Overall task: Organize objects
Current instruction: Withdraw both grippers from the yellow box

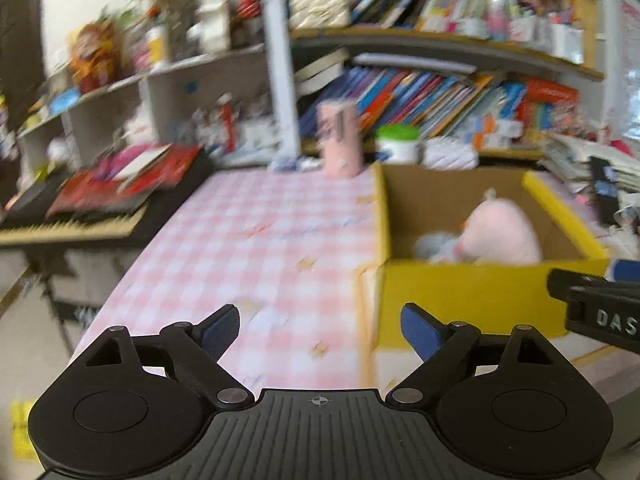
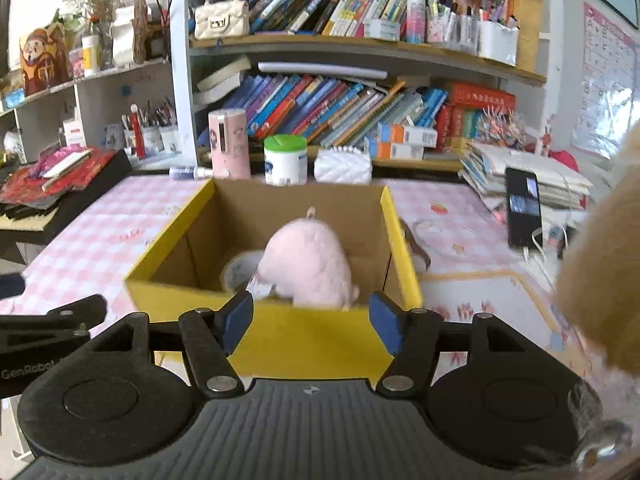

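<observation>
A yellow cardboard box (image 2: 304,344) stands open on the pink checked tablecloth (image 2: 92,240). Inside it lie a pink plush toy (image 2: 308,264) and a roll of tape (image 2: 240,270). The box (image 1: 460,296) and the plush (image 1: 500,232) also show at the right of the blurred left wrist view. My right gripper (image 2: 312,324) is open and empty, just in front of the box's near wall. My left gripper (image 1: 320,330) is open and empty over the tablecloth, left of the box. A tan furry object (image 2: 600,260) fills the right edge of the right wrist view.
Behind the box stand a pink cylinder (image 2: 228,144), a green-lidded white jar (image 2: 285,160) and a white pouch (image 2: 343,166). A phone (image 2: 523,212) lies at the right near stacked papers (image 2: 520,172). A keyboard with red books (image 1: 92,200) sits left. Bookshelves (image 2: 360,52) fill the back.
</observation>
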The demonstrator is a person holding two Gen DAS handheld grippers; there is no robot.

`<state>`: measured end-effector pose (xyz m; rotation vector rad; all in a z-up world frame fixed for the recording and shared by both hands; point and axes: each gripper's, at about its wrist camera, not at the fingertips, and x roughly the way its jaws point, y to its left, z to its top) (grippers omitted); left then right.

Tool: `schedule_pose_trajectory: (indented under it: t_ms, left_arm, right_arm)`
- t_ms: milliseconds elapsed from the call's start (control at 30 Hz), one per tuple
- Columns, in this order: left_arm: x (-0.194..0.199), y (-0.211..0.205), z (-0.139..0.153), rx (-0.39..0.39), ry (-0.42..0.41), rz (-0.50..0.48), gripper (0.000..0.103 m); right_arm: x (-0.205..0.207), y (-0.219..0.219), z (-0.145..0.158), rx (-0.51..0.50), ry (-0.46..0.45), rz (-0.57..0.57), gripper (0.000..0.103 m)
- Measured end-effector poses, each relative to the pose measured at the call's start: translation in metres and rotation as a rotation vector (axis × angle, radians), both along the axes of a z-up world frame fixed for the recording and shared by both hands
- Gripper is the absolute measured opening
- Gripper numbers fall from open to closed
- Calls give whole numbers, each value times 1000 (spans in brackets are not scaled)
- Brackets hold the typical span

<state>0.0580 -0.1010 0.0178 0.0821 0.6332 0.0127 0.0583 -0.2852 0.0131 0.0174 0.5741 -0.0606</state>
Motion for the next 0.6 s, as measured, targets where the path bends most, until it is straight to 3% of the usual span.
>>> schedule_pose_trajectory:
  t_ms: [100, 300, 433, 600]
  left_arm:
    - [-20, 20, -4, -4, 16, 27, 97]
    - [-47, 47, -14, -19, 69, 40, 98]
    - [-57, 56, -11, 16, 52, 40, 98]
    - [-67, 69, -9, 1, 47, 38, 99]
  right_arm:
    - [-14, 20, -10, 22, 54, -20, 75]
    - [-53, 60, -26, 41, 123, -26, 82]
    - [-61, 77, -25, 7, 119, -60, 91]
    - [-76, 97, -23, -43, 107, -60, 96]
